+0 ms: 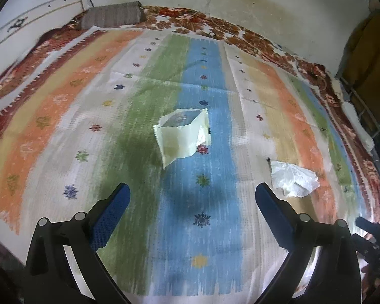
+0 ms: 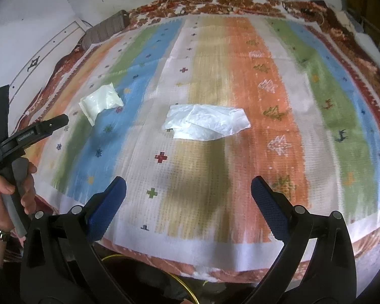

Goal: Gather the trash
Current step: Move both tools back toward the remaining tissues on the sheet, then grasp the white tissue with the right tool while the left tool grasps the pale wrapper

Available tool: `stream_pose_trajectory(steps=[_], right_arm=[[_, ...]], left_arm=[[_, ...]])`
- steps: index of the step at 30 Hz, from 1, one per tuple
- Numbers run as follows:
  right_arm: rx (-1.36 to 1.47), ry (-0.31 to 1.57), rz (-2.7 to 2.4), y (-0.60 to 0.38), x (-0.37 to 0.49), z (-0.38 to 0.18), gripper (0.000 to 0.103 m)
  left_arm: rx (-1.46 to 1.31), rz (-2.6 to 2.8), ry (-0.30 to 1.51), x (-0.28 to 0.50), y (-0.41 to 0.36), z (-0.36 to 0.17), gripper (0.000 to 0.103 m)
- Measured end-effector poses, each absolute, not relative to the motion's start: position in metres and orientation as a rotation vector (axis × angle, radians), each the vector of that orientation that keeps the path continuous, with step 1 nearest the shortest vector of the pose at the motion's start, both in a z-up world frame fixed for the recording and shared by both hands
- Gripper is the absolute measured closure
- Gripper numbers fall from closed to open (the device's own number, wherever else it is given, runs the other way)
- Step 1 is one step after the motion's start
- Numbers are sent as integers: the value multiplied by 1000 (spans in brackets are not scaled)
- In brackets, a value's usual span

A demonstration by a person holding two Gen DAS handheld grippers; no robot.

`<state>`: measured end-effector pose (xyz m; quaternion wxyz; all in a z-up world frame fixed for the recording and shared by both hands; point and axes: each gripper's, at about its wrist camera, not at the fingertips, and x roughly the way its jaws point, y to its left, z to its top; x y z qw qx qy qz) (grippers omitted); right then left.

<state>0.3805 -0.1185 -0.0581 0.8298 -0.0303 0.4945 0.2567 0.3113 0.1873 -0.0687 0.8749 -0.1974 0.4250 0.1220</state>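
Two pieces of trash lay on the striped bed cover [image 2: 210, 58]. The crumpled white plastic bag [image 2: 206, 121] sat straight ahead of my right claw [image 2: 188, 190], a little beyond the fingertips, its long axis running across my line of approach, left to right. So the wide side faced me, and I judged that my fingers would have to straddle its short dimension or pinch a raised fold. The pale yellow pouch [image 1: 183, 135] lay dead ahead of my left claw [image 1: 192, 195], farther off, tilted with its open mouth away from me and its long axis roughly along my reach. In the left view the plastic bag [image 1: 293, 178] sat just off the right finger's tip, so it was near both claws, though squarely centred only for the right.

Both claws hung released, fingers spread wide and empty, hovering above the cover and pitched down toward it. My left hand [image 2: 10, 192] gripped its handle.
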Motion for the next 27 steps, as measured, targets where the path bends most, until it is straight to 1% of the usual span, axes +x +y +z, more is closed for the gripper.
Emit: stream_pose_trajectory(steps=[9,19,25,27], right_arm=[[-64,1012,523,-113,412,-77,10],[-15,1049,463,-115,461,-107,11],[2,1080,461,-109,487,-124,20],[0,1090,460,-107,494,-129,26]], left_arm=[[-441,260,894,330,210,-83,7],[-468,257,925,353,227,-98,7],[-471,255,926,374,233,-108,7],[-489,251,918,380,237,-110,10]])
